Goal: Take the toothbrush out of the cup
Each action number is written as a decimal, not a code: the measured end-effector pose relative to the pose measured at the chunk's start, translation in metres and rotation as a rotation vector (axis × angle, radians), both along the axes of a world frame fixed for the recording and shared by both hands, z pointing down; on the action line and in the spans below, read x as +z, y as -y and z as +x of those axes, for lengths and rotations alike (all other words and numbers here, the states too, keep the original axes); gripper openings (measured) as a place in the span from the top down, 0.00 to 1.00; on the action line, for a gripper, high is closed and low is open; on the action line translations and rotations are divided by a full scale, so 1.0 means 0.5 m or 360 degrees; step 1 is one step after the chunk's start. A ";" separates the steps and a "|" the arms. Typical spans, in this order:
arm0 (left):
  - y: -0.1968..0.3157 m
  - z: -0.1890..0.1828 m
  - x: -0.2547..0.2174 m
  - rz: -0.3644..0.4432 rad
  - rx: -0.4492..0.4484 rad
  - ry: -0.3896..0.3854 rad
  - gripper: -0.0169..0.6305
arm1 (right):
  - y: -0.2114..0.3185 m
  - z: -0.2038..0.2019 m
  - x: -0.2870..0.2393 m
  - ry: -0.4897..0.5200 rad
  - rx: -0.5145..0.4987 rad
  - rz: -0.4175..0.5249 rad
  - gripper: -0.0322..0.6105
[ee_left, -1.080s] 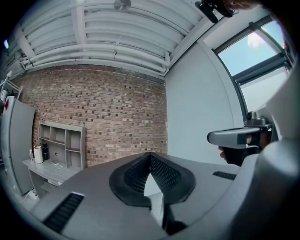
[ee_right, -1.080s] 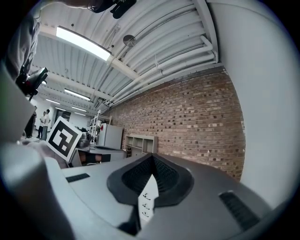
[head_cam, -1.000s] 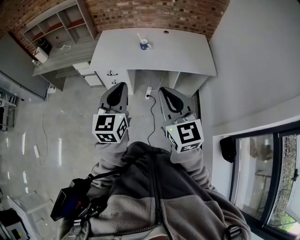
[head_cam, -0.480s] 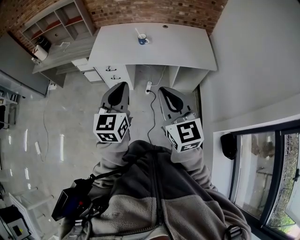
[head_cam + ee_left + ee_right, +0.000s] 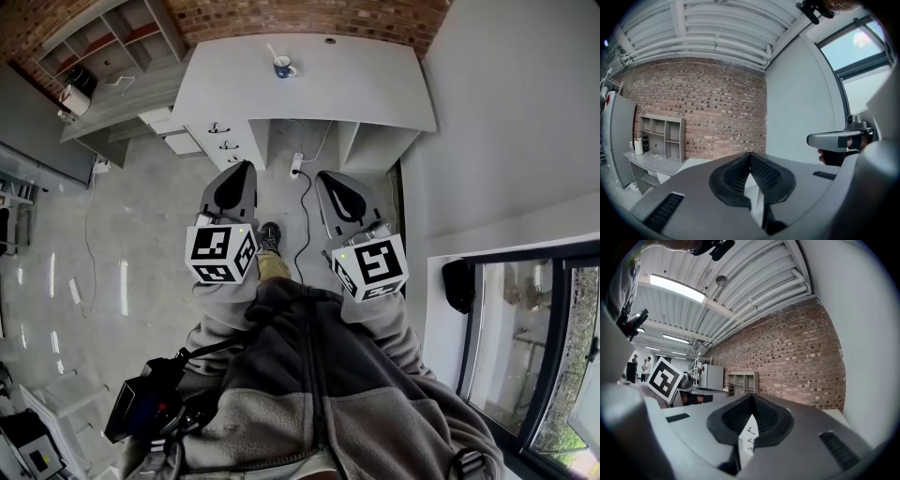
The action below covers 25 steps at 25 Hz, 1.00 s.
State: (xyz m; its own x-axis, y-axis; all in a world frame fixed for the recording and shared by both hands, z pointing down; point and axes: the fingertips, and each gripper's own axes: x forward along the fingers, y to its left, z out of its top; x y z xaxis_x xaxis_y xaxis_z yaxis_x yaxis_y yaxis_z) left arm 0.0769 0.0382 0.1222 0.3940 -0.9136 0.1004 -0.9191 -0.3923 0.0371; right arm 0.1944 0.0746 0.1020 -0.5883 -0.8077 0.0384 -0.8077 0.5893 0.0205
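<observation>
Toothbrush (image 5: 273, 52) and cup sit far from both tools. The small blue mug-shaped cup (image 5: 282, 67) stands near the back edge of the white rectangular worktop (image 5: 356, 89), close to the red brick wall (image 5: 309, 17). The thin pale toothbrush leans out of it, up and to the left in the head view. It is too small there to tell which end is uppermost.

The brush should be light and stiff, with a smooth, narrow handle that could slip or twist in a loose pinch. The best hold is probably on the free length of the handle above the cup's rim, drawn out along its own lean. A sideways pull could tip or slide the cup, which is likely hard, and breakable if it fell. The other tool could steady the cup by its wall or handle if needed.

The left tool (image 5: 246, 169) and the right tool (image 5: 324, 178) are held side by side, close in front of the person's chest. Grey fleece sleeves run back from their marker cubes. Both point forward over the grey floor (image 5: 150, 244) towards the worktop but are well short of it. A black cable (image 5: 305, 234) runs across the floor between them, and a dark shoe (image 5: 270, 234) shows just below the left tool.

Each gripper view shows that tool's ribbed dark pads meeting at the tips with nothing between them. Both tools are therefore closed and empty, and either will need to open before it reaches the handle.
</observation>
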 end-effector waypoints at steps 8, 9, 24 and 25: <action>0.161 -0.070 0.022 -0.0008 -0.0040 -0.0045 0.97 | 0.160 -0.015 0.005 -0.0040 0.0085 0.0145 0.95; 0.165 -0.071 0.019 -0.0006 -0.0042 -0.0049 0.97 | 0.163 -0.013 0.002 -0.0057 0.0088 0.0160 0.95; 0.567 -0.191 0.078 -0.0155 -0.0041 -0.0082 0.97 | 0.584 -0.132 0.057 -0.0110 0.0067 -0.0071 0.95; 0.587 -0.196 0.084 -0.0171 -0.0035 -0.0081 0.97 | 0.603 -0.141 0.061 -0.0116 0.0054 -0.0090 0.95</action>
State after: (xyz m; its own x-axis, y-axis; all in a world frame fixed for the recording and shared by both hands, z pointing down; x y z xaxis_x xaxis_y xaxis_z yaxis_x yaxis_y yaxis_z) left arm -0.0209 -0.2555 0.1643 0.3807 -0.9073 0.1785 -0.9234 -0.3630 0.1245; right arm 0.1239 -0.2267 0.1326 -0.5548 -0.8224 0.1262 -0.8247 0.5636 0.0474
